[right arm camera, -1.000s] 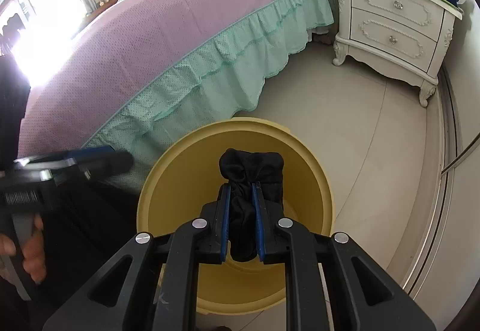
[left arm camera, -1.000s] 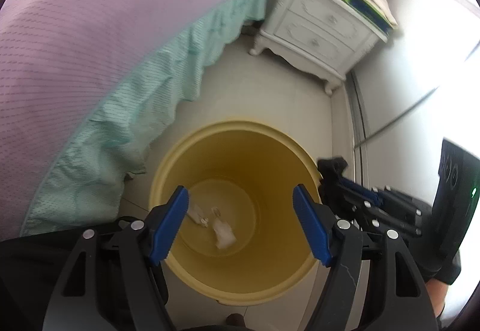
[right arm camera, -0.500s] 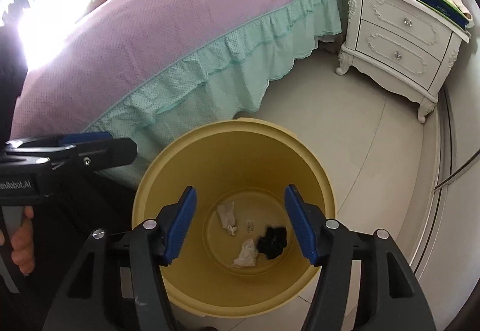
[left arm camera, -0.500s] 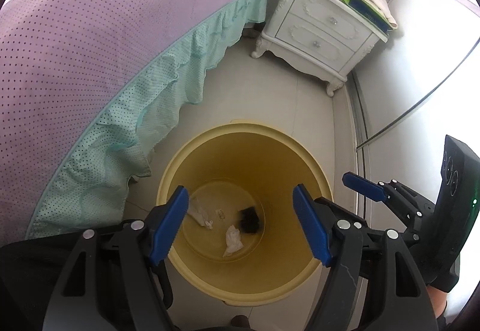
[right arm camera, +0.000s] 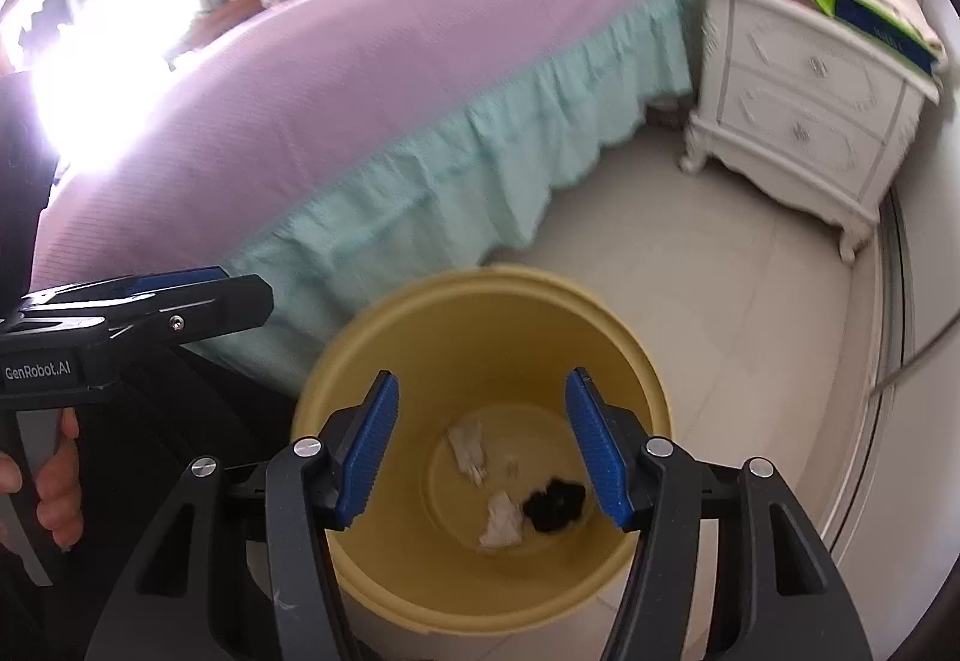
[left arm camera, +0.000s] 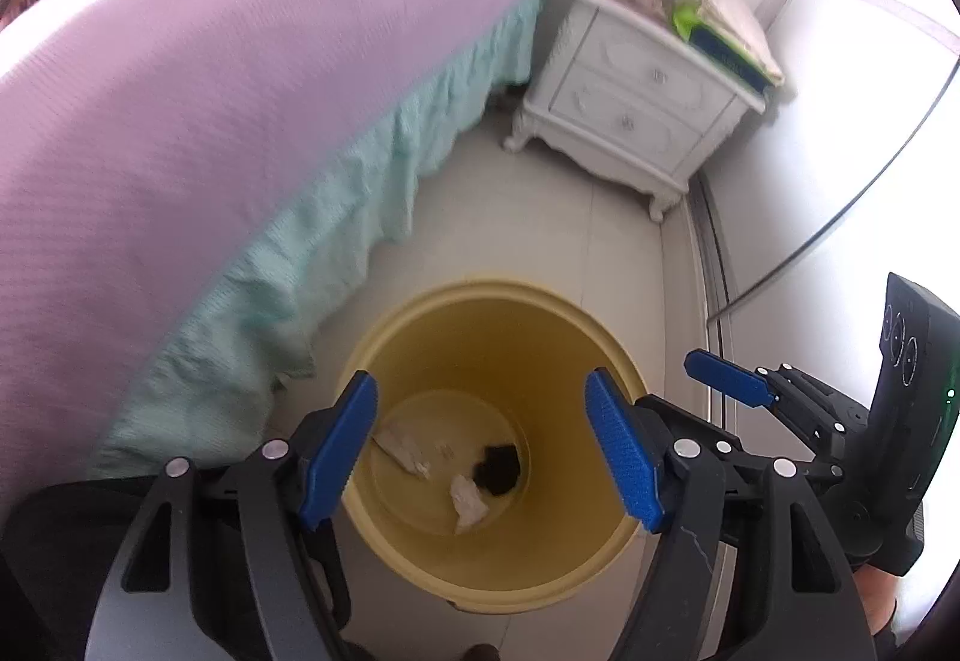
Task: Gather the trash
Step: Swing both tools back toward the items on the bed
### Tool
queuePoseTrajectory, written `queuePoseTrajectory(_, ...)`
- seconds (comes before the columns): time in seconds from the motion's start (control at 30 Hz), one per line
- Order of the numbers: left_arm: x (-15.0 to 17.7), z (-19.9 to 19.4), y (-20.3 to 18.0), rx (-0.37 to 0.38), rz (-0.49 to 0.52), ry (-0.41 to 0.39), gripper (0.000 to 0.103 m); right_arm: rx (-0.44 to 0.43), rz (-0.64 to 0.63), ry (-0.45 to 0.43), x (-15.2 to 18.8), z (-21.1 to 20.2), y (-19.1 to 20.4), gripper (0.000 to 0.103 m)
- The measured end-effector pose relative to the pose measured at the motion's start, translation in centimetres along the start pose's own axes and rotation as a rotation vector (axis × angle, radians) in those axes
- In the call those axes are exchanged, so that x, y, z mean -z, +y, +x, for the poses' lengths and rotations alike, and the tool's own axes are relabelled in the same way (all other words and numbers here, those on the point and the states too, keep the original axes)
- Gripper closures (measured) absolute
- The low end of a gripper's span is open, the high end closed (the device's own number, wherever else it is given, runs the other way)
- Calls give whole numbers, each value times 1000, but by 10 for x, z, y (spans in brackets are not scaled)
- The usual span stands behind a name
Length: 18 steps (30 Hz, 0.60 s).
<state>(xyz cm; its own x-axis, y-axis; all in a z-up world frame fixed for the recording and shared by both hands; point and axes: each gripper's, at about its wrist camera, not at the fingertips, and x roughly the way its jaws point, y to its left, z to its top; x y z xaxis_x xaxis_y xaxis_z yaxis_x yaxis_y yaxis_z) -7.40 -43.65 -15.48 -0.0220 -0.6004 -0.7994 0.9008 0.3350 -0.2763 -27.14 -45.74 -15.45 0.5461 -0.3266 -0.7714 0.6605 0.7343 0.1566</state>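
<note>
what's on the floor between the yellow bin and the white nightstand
Nothing: in both wrist views only bare pale floor tiles separate the yellow bin from the white nightstand. The trash lies inside the bin.

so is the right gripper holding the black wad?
No. The right gripper is open with nothing between its fingers; the black wad lies on the bottom of the yellow bin.

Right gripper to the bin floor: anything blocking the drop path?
Nothing visible. The right gripper is open and empty above the yellow bin, whose mouth is uncovered. The black wad and white tissue scraps lie on the bottom. The left gripper, also open, holds nothing.
</note>
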Motion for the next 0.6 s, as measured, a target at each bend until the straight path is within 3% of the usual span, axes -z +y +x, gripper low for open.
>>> queuePoseTrajectory(0.17, 0, -58, 14, -68, -24, -121, 32, -78, -81, -100, -21, -17, 35, 45)
queuePoseTrajectory(0.3, 9, -115, 38, -174, -61, -232, 31, -152, -155, -159, -39, -26, 72, 42)
queuePoseTrajectory(0.6, 51, -233, 116, -415, -271, -395, 24, -368, -345, -251, -67, -39, 186, 26)
